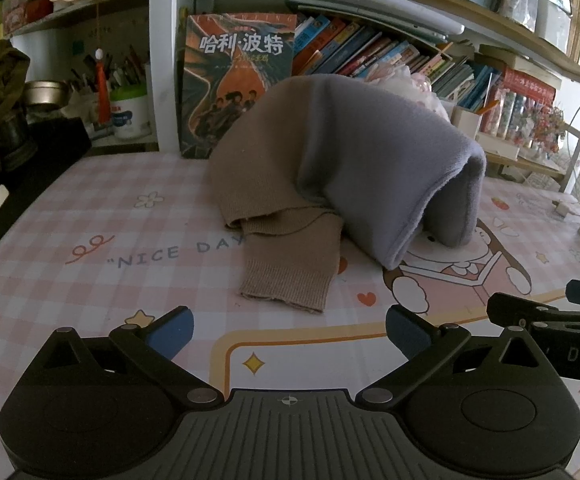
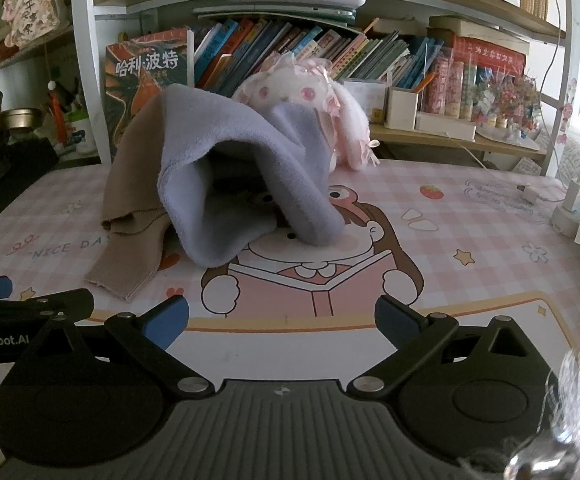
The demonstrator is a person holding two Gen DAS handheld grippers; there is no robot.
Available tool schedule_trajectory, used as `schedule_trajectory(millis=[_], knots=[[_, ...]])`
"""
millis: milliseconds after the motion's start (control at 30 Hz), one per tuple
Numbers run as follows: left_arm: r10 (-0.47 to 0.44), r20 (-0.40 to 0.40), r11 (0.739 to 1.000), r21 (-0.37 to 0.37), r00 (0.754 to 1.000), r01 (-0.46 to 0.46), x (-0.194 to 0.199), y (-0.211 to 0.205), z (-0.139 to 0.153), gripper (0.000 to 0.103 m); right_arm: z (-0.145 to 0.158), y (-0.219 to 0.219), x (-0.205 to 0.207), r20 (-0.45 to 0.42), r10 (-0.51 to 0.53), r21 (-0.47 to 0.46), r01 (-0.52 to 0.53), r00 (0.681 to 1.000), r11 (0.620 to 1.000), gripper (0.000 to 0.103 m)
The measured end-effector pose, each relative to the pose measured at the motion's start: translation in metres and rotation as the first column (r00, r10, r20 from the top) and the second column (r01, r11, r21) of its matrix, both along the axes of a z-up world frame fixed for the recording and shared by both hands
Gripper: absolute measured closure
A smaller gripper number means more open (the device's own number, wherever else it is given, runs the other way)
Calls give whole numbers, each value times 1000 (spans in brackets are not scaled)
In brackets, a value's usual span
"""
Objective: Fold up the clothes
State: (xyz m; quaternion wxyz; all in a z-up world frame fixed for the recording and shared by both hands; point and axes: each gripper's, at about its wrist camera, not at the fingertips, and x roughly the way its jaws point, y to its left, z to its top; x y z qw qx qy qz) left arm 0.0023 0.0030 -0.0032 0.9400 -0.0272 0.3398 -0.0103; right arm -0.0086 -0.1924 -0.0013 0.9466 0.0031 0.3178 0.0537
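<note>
Both grippers' fingers [image 1: 172, 330] spread wide, empty; beyond, tan sweater [image 1: 266, 184] sleeve cuff pointing toward them.

two garments piled at 12: one tan sweater [image 1: 274, 216], one lilac fleece [image 1: 377, 168]; one plush toy [image 2: 309, 96] behind; two grippers

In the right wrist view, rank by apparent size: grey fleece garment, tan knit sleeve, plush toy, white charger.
1. grey fleece garment
2. tan knit sleeve and plush toy: look alike, both partly hidden
3. white charger, though farther off
</note>
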Motion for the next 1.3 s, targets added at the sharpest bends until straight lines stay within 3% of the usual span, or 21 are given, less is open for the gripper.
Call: schedule_trajectory(millis=[1300], knots=[[4, -26, 1000, -1, 1000, -4, 8, -6, -6, 0, -10, -6, 13, -43, 6, 18, -5, 999, 1000, 2]])
